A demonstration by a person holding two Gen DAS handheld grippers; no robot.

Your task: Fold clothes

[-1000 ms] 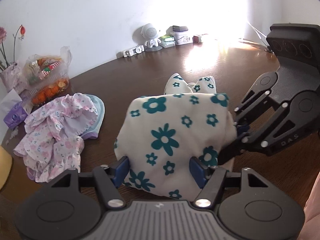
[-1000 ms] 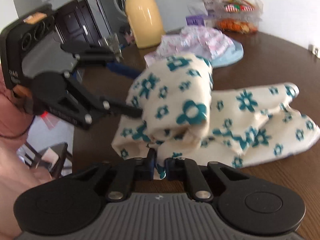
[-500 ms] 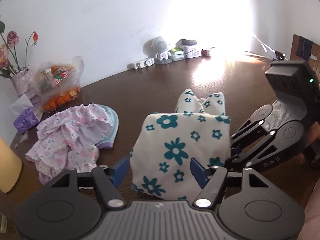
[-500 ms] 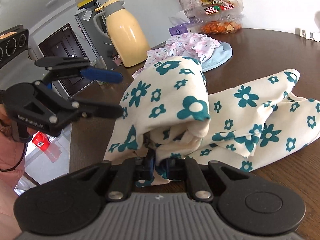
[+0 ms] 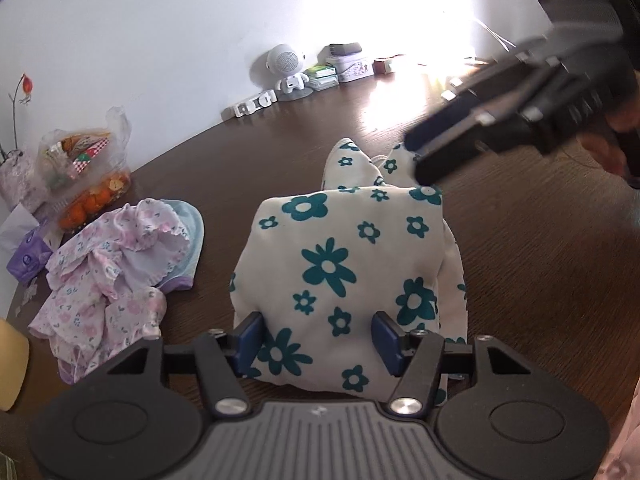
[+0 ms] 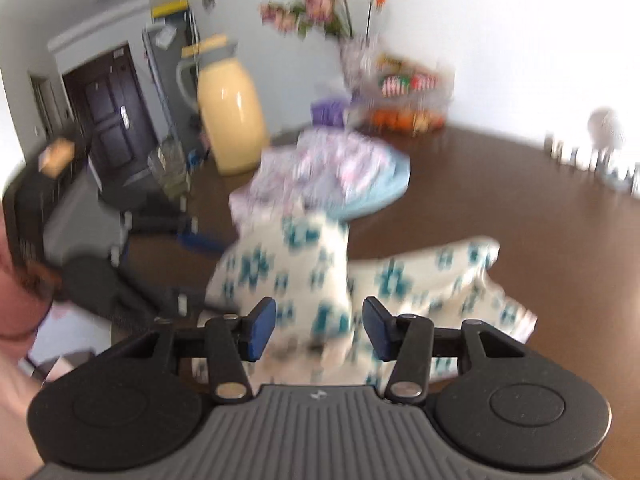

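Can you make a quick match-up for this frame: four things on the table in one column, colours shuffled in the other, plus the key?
Things:
1. folded garment between the two hand-held grippers
2. crumpled garment beside it
3. jug at the table edge
4. small robot figure by the wall

Colours:
A. white
B. pale yellow
C. cream with teal flowers
D. pink and lilac floral

Pairs: 1-C, 2-D, 3-B, 4-A

One cream flowered garment (image 5: 340,264), one pink garment pile (image 5: 108,276), one yellow jug (image 6: 230,116), two grippers (image 5: 318,340) (image 6: 318,328)
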